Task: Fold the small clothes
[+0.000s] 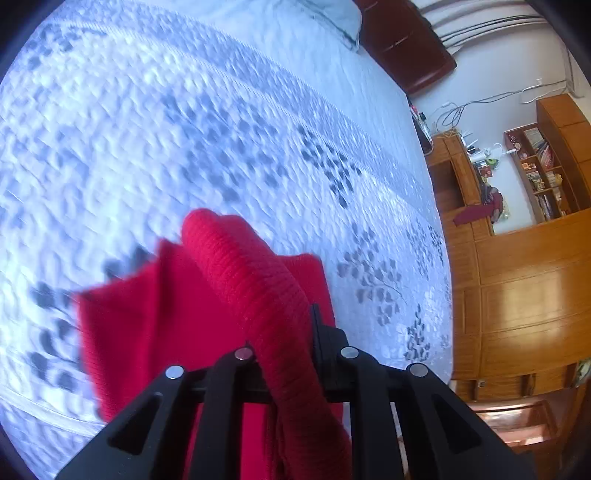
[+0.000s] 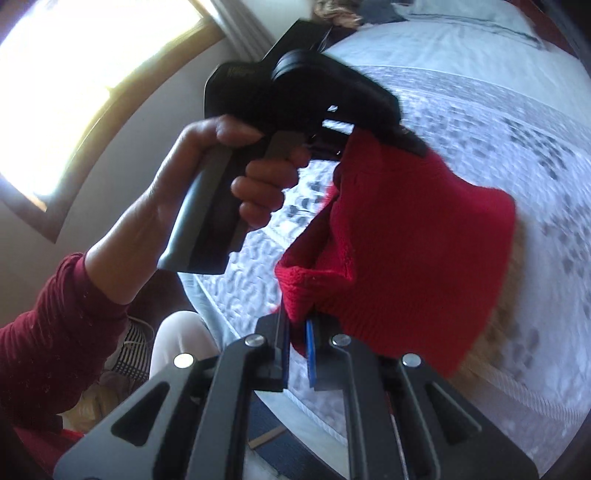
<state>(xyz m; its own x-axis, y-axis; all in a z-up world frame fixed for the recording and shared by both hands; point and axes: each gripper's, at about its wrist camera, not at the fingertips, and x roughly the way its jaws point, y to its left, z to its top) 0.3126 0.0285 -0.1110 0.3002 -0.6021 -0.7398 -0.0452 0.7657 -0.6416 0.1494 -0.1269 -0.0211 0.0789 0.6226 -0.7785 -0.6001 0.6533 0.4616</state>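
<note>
A small red knit garment [image 2: 406, 243] hangs in the air over the bed, stretched between both grippers. My left gripper [image 1: 286, 332] is shut on its thick ribbed edge [image 1: 251, 273], with the red cloth [image 1: 155, 317] drooping below to the left. My right gripper [image 2: 295, 325] is shut on another ribbed corner of the same garment [image 2: 299, 291]. In the right wrist view, the left gripper's black body [image 2: 295, 92] shows held in a person's hand [image 2: 207, 192], pinching the garment's upper edge [image 2: 354, 147].
The bed [image 1: 184, 129] has a white quilted cover with a grey leaf pattern. A pillow [image 1: 314, 14] and dark red headboard [image 1: 406, 44] lie at the far end. Wooden cabinets and shelves [image 1: 517, 240] stand right of the bed. A window [image 2: 74, 74] is behind the person.
</note>
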